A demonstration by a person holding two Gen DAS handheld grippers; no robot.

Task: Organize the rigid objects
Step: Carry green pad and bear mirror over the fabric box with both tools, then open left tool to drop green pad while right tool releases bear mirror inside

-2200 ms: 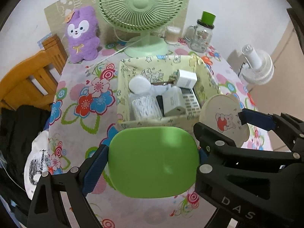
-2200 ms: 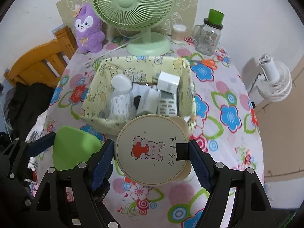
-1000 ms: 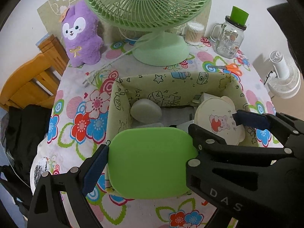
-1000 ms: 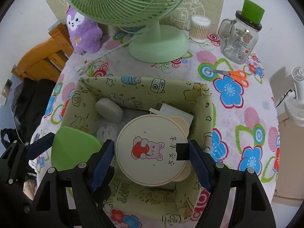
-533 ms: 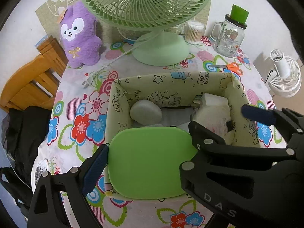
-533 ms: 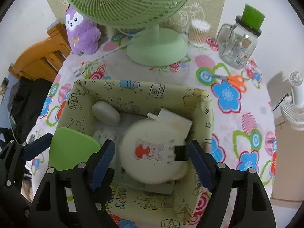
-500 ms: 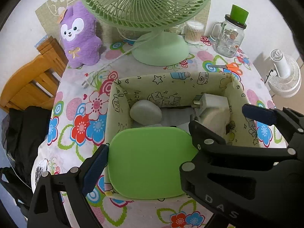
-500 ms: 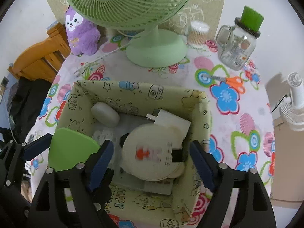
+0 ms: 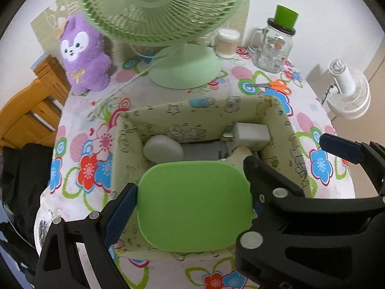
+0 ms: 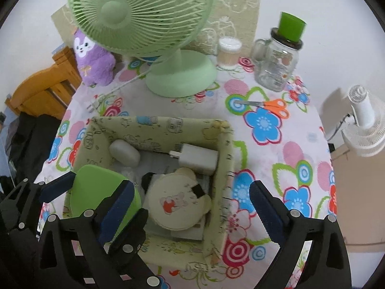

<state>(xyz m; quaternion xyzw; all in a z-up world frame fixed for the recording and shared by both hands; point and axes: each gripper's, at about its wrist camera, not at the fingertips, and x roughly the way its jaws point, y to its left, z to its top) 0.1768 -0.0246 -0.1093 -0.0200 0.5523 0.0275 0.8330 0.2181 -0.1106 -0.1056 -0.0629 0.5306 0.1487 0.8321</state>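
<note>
A pale fabric storage box [image 9: 192,110] [image 10: 223,168] stands on the flowered table. My left gripper [image 9: 192,204] is shut on a flat green lid-like piece [image 9: 195,204] and holds it over the box's near left part; the piece also shows in the right wrist view [image 10: 96,187]. My right gripper [image 10: 190,207] is open above the box's right side. Below it a round cream lid with a cartoon animal [image 10: 178,202] lies inside the box on other items. A white charger block [image 10: 198,157] [image 9: 251,133] and a grey oval case [image 10: 125,154] [image 9: 163,149] also lie inside.
A green desk fan [image 10: 154,24] stands behind the box, with its plug [image 10: 93,106] on the cloth. A purple plush [image 10: 93,60], a cotton-swab jar [image 10: 228,53], a glass mug jar [image 10: 276,62] and orange scissors [image 10: 264,104] sit around it. A wooden chair [image 10: 41,89] is left.
My right gripper opened and let go of the round cream lid, which dropped into the box. Both grippers moved forward over the box. The left gripper still holds the green piece.
</note>
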